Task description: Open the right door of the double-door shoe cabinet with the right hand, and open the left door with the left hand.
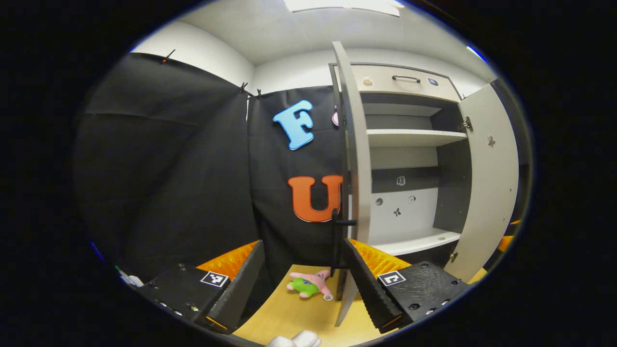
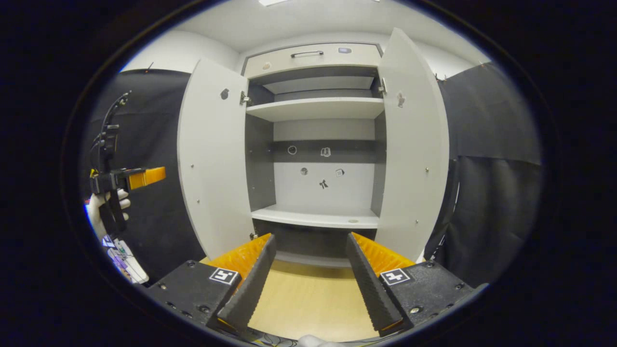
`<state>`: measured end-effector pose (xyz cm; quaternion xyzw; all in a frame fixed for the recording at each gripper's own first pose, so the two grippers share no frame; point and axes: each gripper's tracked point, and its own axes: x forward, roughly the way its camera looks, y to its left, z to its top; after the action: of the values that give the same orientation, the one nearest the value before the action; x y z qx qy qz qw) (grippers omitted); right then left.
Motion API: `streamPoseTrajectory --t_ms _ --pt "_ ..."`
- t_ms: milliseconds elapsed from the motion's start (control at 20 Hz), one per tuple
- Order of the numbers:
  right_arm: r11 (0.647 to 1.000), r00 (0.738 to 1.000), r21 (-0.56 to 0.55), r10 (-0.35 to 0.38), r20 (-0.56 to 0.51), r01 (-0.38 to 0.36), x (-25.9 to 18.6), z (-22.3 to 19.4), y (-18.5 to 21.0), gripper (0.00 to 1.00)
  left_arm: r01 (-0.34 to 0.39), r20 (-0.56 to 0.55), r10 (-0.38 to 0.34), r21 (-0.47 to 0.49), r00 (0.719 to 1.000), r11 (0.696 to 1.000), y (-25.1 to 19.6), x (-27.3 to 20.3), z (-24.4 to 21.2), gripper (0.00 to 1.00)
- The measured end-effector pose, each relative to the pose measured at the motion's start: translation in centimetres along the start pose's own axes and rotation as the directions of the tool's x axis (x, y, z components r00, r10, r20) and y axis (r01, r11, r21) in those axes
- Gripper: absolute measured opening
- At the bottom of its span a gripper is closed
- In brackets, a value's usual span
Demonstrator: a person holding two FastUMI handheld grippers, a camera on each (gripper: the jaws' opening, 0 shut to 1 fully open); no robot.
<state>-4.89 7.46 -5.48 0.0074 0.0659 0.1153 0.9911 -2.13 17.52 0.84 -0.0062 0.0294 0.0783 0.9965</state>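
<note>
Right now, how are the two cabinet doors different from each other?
In the right gripper view, the left door hangs on hinges at the cabinet's left side, the right door at its right side. In the left gripper view, the left door shows edge-on with a dark handle sticking out; the right door shows its pale inner face. Both are swung open, tall and pale grey.

bright ceiling panel (image 1: pixel 344 5) | sharp focus | edges bowed, perhaps dimmer
</note>
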Motion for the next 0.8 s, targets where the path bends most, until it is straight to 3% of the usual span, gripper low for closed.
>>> streamPoseTrajectory --t_ms 200,450,800 --pt "1.0 1.0 0.012 -0.023 0.013 0.022 -0.2 0.5 -1.2 0.92 0.063 0.021 -0.063 0.016 0.998 0.998 -5.1 -0.9 1.6 0.97" --pt "0.998 0.998 0.023 -0.063 0.018 0.062 -0.4 0.6 -3.0 0.92 0.142 0.017 -0.143 0.037 0.99 0.989 -12.3 -1.7 0.2 0.96" --pt "0.992 0.993 0.048 -0.116 0.023 0.114 -0.6 0.4 -5.6 0.92 0.16 -0.004 -0.16 0.022 0.987 0.987 -16.8 -3.1 -3.0 0.96"
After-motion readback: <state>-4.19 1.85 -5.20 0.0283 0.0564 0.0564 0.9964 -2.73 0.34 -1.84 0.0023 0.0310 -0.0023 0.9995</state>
